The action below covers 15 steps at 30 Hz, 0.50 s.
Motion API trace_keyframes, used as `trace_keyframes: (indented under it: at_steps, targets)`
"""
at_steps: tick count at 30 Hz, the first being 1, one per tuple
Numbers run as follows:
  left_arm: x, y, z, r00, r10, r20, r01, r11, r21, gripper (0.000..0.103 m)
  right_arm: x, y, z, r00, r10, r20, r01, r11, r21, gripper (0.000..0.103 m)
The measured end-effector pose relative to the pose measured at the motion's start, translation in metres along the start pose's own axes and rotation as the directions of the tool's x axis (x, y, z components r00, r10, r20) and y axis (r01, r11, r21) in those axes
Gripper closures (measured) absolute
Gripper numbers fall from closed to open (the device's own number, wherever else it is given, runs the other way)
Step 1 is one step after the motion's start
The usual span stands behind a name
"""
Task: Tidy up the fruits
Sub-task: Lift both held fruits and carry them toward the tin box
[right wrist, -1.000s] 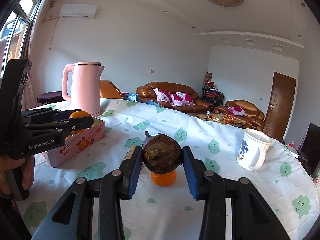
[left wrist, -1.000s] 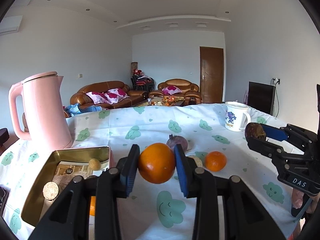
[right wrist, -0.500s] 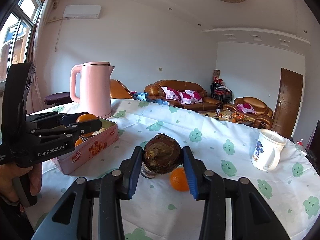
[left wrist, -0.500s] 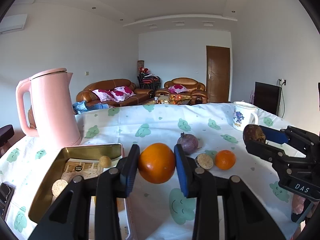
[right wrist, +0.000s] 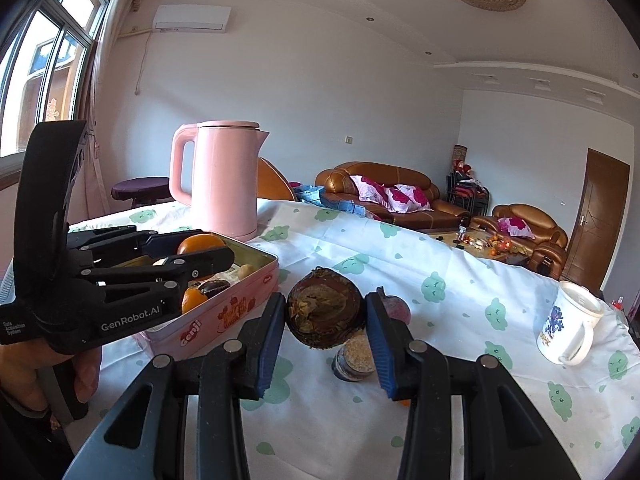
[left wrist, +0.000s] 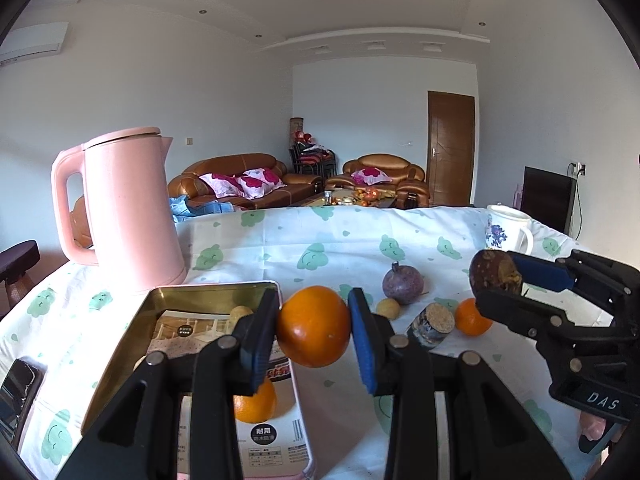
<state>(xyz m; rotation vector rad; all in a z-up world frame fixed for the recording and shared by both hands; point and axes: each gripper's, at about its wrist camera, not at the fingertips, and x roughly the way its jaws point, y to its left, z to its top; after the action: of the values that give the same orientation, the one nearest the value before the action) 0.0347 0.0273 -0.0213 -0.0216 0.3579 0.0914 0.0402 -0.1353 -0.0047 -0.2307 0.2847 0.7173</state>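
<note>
Orange [left wrist: 313,326] sits clamped in left gripper [left wrist: 313,334], above tin [left wrist: 132,332].

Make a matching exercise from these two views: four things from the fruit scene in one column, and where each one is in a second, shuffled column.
Things
1. large orange
2. brown fruit
3. purple fruit
4. pink kettle

Places
A. lying on the tablecloth
B. between the right gripper's fingers
C. standing behind the tin
D. between the left gripper's fingers

Pairs: 1-D, 2-B, 3-A, 4-C
</note>
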Motion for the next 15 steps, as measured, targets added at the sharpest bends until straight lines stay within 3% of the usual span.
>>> trace_keyframes:
  at_steps: [15]
  targets:
    - [-0.006,0.030,-0.001,0.999,0.050,-0.016,-0.051,0.998,-0.031,0.066,0.019,0.031,0.012,0.998,0.068,-0.006,-0.069,0.997,-0.040,0.060]
